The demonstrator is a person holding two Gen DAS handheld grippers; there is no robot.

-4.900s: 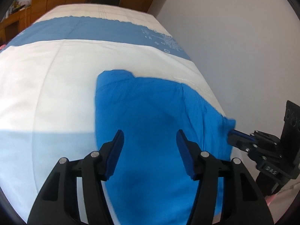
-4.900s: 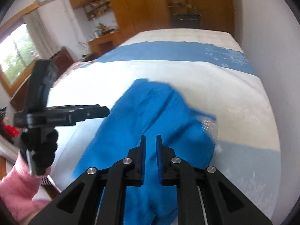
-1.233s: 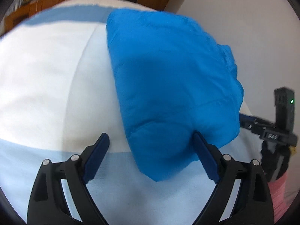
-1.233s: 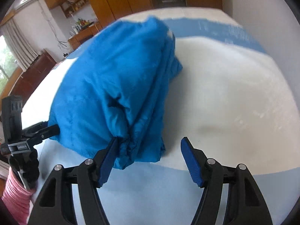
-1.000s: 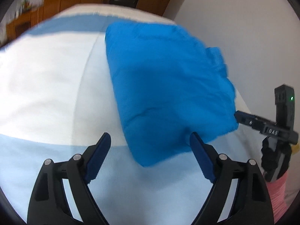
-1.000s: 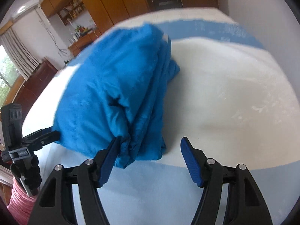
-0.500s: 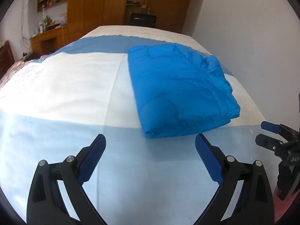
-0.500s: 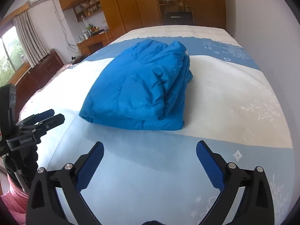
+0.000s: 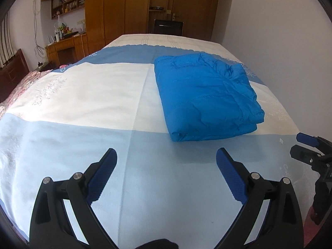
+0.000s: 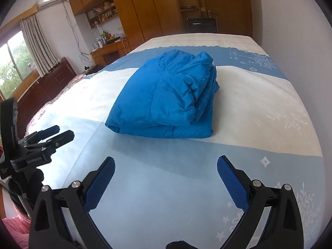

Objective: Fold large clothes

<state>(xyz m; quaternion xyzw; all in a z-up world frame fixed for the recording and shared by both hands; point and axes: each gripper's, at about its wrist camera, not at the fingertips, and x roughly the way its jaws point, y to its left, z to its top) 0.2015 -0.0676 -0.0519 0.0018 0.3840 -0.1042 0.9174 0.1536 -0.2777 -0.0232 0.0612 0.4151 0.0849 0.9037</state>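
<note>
Jacket (image 9: 205,99) sits folded on the bed (image 9: 83,95), and we judge the folding done; left gripper (image 9: 166,168) and right gripper (image 10: 166,174) hover wide-fingered, empty, nothing left but tidying.

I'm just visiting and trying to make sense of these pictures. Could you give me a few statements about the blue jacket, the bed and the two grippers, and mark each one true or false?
1. The blue jacket lies folded on the bed. True.
2. The left gripper is clamped on the jacket. False: its jaws are wide open, short of the jacket.
3. The right gripper is open and holds nothing. True.
4. The jacket hangs over the bed's edge. False: it rests fully on the bedspread.
5. A red pillow sits beside the jacket. False: none is visible.
</note>
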